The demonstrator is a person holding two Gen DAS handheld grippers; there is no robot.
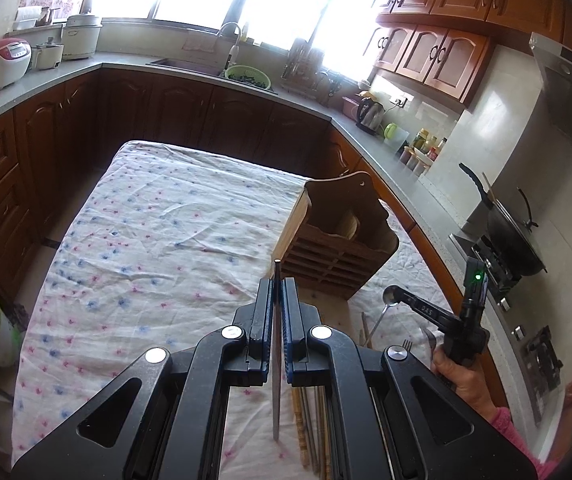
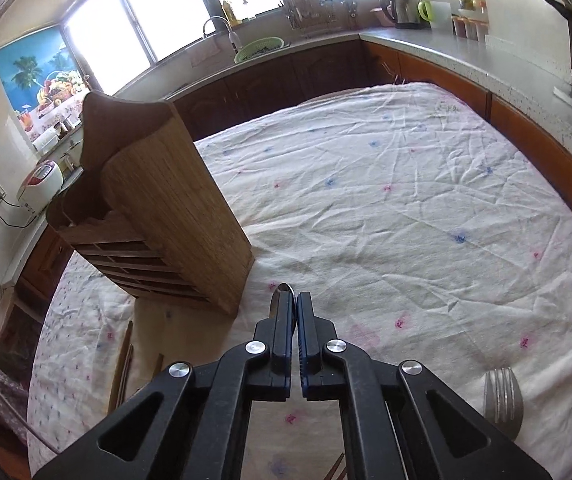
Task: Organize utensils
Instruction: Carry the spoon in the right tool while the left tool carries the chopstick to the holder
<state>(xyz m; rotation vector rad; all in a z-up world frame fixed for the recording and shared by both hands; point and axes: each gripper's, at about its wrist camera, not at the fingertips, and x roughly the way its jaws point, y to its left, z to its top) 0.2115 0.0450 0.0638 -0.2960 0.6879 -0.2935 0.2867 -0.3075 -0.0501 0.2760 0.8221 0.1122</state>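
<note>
Your left gripper (image 1: 279, 292) clenches a knife (image 1: 276, 360), its long axis along the jaws, end pointing toward the rack (image 1: 338, 236). Your right gripper (image 2: 295, 304) clamps a spoon (image 2: 284, 292) near the rack.

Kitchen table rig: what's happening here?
A person is sorting utensils into the wooden holder. The left tongs are shut on a thin metal utensil, blade or handle unclear. The right tongs are shut on a spoon. A fork and chopsticks lie on the tablecloth.
</note>
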